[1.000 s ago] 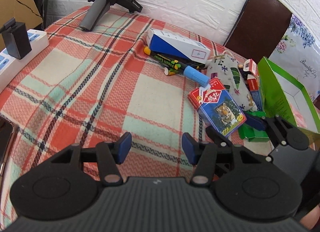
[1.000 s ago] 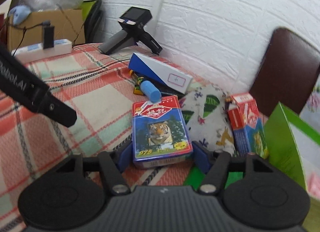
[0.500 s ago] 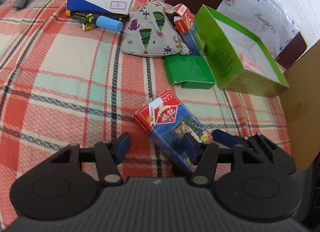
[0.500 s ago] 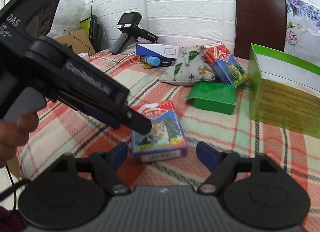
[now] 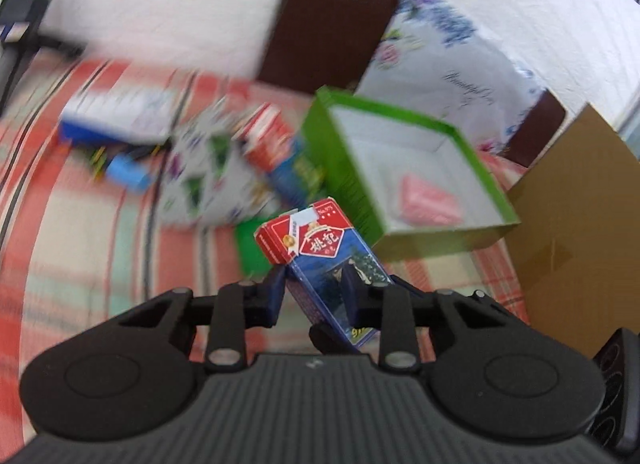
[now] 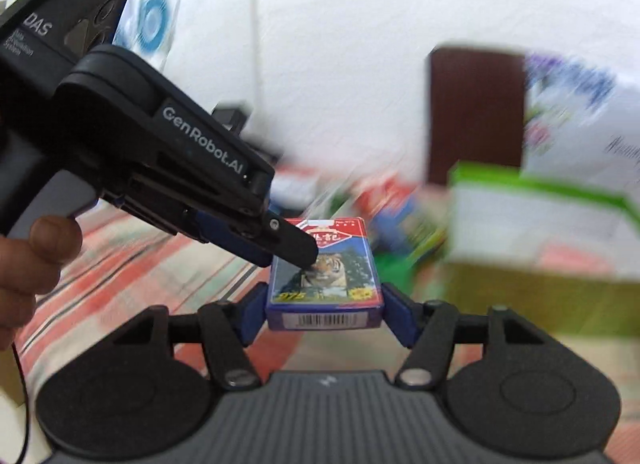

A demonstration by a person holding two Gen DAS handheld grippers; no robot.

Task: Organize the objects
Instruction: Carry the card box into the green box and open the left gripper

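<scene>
Plaid cloth in red, cream and pale green covers the table [image 5: 100, 232], with a white textured wall behind it, and much of the scene is smeared by motion.

Nearest the cameras, both grippers have hold of one thing: a blue and red card pack [image 6: 325, 276] printed with a tiger. The right gripper [image 6: 325, 310] takes it across its width at the barcode end, pads against both long sides, its jaws closing on it. The left gripper [image 5: 314, 290] comes in from the side and pinches the pack through its thickness, one finger over the tiger face, its jaws closing too. Two grips at right angles look like a handover, or a way to steady the pack for reorienting; which, I cannot tell. The pack appears clear of the cloth.

A hand [image 6: 24, 264] wraps the left gripper's handle, which slants downward toward the pack; the right gripper points flatter.

Just beyond stands the open green box [image 5: 404, 167], likely the destination, with something pink inside. Farther left lie a printed cloth pouch [image 5: 204, 179], another card pack [image 5: 272, 135] and a blue and white carton [image 5: 116, 115].
</scene>
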